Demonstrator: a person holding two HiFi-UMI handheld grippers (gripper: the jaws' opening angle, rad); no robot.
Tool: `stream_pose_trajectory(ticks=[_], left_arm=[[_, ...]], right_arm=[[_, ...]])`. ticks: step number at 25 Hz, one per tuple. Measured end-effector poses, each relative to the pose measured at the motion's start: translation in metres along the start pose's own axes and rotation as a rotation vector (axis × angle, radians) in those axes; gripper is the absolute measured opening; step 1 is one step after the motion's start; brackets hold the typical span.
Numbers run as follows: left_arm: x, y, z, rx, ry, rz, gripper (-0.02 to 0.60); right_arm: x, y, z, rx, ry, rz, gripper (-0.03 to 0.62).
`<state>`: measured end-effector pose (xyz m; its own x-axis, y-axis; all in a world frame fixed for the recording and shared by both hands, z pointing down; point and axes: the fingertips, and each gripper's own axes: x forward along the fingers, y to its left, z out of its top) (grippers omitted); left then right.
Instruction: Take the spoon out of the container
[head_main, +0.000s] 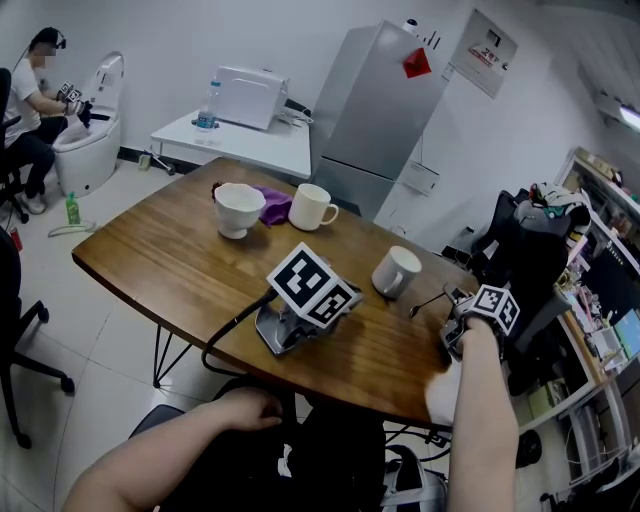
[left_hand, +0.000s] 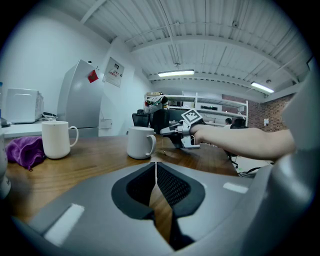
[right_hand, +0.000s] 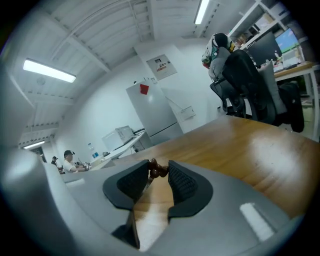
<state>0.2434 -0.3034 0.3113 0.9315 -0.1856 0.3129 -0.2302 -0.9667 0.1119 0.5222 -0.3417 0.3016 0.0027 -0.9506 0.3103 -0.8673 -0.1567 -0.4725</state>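
My right gripper (head_main: 452, 302) hovers at the table's right end and is shut on a thin dark spoon (head_main: 428, 302). The spoon points left towards a white mug (head_main: 397, 272) and lies outside it. In the right gripper view the spoon's brown knobbed handle end (right_hand: 156, 171) sits pinched between the pads of the right gripper (right_hand: 160, 169). The left gripper view shows that mug (left_hand: 140, 142) with the right gripper (left_hand: 172, 134) just beyond it. My left gripper (head_main: 285, 335) rests on the table (head_main: 180, 270) near the front edge, its left gripper pads (left_hand: 156, 172) shut on nothing.
At the table's far side stand a second white mug (head_main: 312, 207), a white bowl (head_main: 238, 208) and a purple cloth (head_main: 272, 205). A black office chair (head_main: 520, 250) is close behind the right end. A fridge (head_main: 375, 110) stands behind, and a person sits far left.
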Motion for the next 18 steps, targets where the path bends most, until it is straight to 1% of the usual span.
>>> stream_pose_trajectory(ticks=[3,6,18], left_arm=[[0.000,0.000,0.000,-0.001,0.000,0.000,0.012],[0.000,0.000,0.000,0.001,0.000,0.000,0.012],[0.000,0.000,0.000,-0.001,0.001,0.000,0.012]], right_arm=[[0.000,-0.003,-0.002,-0.090,0.025,-0.058,0.132],[0.001,-0.005,-0.004,-0.157,0.036,-0.091,0.163],[-0.001,0.017,0.000,-0.241,0.016,-0.057,0.163]])
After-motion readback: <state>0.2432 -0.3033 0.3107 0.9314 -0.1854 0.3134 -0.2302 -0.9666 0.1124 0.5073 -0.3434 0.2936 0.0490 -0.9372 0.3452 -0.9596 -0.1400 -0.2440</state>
